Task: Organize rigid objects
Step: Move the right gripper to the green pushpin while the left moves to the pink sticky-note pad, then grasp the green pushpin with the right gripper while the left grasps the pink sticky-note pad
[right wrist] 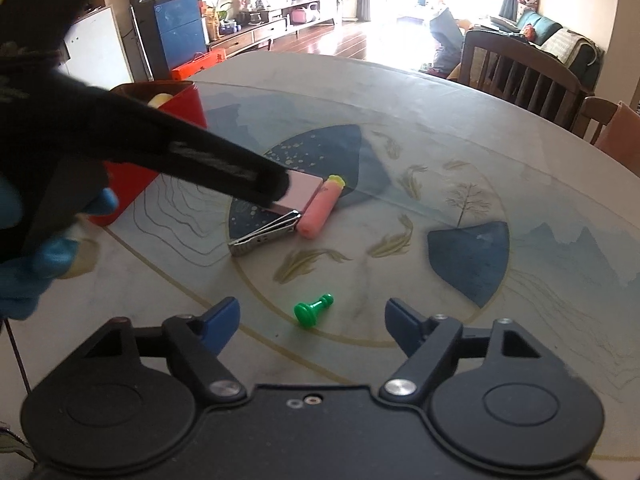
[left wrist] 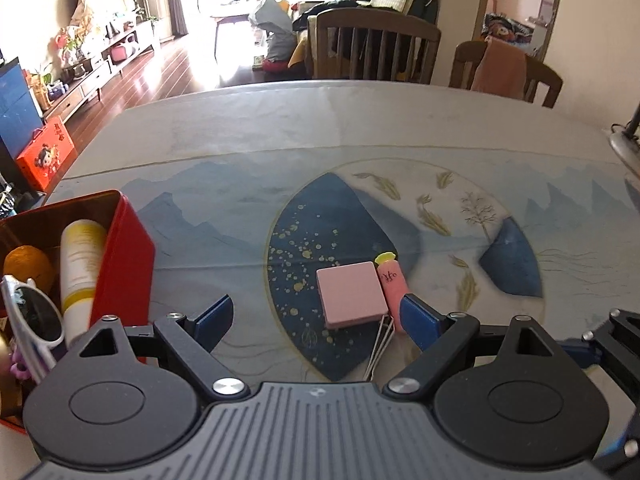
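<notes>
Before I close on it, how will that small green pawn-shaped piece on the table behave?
The green piece lies on its side between the right gripper's open jaws. Its round base and stem suggest it would roll in an arc if nudged. It looks like hard, glossy plastic, so probably light, stiff and apt to slip from the pads.

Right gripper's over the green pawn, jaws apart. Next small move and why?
Probably lower the right gripper a little further and close on the green pawn. The pawn lies on its side on the table, roughly centred between open jaws, nothing crowding it; the red box looks like its destination.
</notes>
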Demonstrator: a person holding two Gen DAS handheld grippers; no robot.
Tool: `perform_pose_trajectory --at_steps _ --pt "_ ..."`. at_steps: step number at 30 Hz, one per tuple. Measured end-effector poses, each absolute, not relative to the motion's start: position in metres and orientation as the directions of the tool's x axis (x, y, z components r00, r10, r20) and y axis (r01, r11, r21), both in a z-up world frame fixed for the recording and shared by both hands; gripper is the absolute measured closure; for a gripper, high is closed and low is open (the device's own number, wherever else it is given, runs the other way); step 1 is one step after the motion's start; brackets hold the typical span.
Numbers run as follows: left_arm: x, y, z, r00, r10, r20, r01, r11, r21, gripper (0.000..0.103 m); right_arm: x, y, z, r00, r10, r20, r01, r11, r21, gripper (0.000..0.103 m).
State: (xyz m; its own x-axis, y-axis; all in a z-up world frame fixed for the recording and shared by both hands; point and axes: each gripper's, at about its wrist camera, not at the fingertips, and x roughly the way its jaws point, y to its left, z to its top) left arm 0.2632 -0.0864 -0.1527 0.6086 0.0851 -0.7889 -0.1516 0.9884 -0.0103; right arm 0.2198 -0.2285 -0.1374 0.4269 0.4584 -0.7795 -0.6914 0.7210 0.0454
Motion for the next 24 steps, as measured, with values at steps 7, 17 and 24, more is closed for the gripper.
perform_pose_trajectory --at_steps 7,17,24 --pt "0.280 -0.091 -0.168 0.586 0.105 -0.803 -0.157 0.987 0.015 0.012 0.222 -0.227 -0.142 0.404 0.466 -0.787 -0.709 0.703 0.052 0.032" --pt "0.294 -0.092 -0.178 0.563 0.141 -0.814 -0.177 0.983 0.049 0.012 0.229 -0.224 -0.150 0.390 0.458 -0.799 -0.711 0.701 0.055 0.043" --pt "0.295 -0.095 -0.185 0.552 0.137 -0.823 -0.179 0.983 0.044 0.012 0.225 -0.220 -0.151 0.425 0.443 -0.789 -0.720 0.694 0.002 0.056"
